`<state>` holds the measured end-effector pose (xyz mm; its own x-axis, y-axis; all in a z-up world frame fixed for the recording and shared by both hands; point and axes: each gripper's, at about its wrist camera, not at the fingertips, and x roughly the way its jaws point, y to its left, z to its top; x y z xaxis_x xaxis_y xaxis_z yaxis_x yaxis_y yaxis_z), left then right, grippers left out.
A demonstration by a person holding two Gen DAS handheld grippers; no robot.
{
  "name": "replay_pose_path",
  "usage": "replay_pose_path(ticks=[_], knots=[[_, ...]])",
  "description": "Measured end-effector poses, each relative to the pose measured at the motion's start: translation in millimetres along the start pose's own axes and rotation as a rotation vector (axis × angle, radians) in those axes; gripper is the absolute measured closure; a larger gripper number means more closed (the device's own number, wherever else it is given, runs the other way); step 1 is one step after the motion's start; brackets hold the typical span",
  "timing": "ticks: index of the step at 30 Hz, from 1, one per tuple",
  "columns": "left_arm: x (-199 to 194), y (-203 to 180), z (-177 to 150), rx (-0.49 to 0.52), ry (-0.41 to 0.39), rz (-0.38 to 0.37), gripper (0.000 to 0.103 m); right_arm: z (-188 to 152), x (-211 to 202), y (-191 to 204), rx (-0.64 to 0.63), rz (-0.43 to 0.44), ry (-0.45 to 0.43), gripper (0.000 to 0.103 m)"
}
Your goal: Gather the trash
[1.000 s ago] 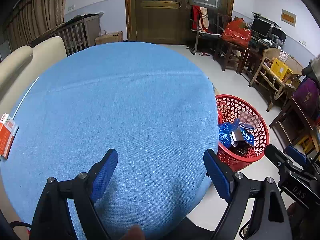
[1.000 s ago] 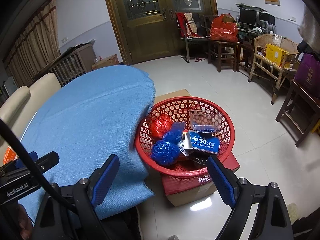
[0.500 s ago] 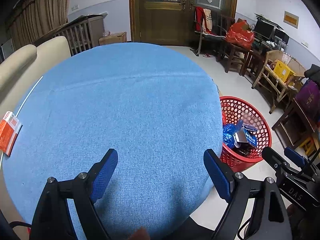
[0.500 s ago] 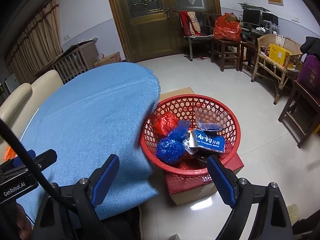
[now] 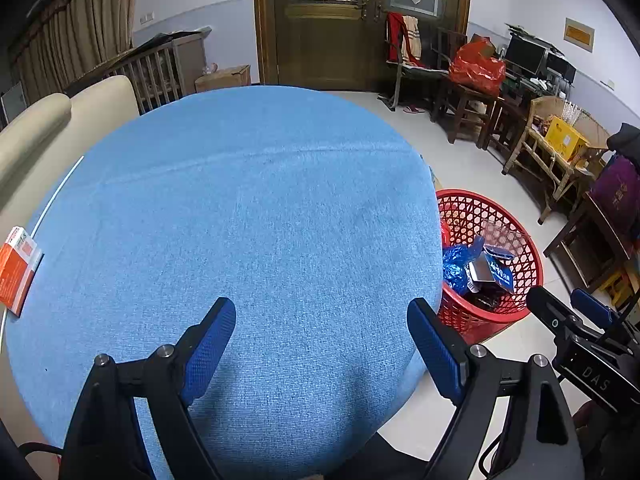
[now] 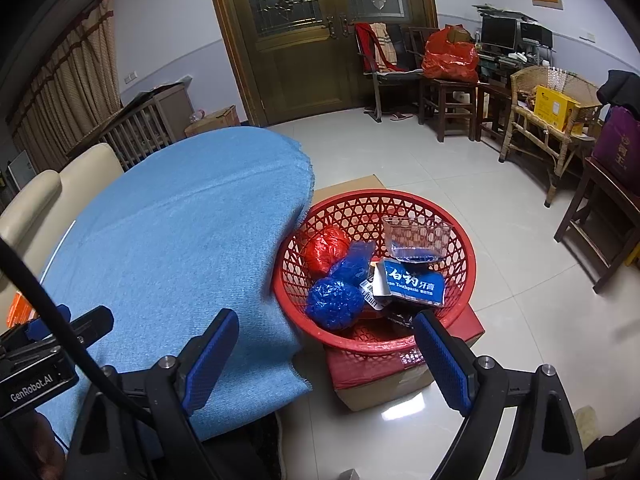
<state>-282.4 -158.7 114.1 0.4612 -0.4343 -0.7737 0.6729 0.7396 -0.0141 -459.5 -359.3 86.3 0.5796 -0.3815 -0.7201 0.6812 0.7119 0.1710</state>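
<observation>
Left wrist: hand-held gripper [image 5: 320, 320] tilted downward

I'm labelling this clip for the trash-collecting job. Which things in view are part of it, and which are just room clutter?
Part of the job:
- red basket holding crumpled bags and a toothpaste box
- orange box at the blue tablecloth's edge, possibly trash
- left gripper, right gripper, both empty

Lying about:
- cardboard box under the basket
- red sack on a stool

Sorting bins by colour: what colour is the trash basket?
Red, a lattice-walled basket; clearest in the right wrist view.
</observation>
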Motion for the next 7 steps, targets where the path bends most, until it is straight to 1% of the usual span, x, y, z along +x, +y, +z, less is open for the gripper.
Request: replay_pose_path(ticks=[7], knots=[[-3.0, -1.1, -0.5, 0.008, -0.006, -0.008, 0.015, -0.6, 1.8, -4.4, 0.012, -0.008, 0.009, 0.012]])
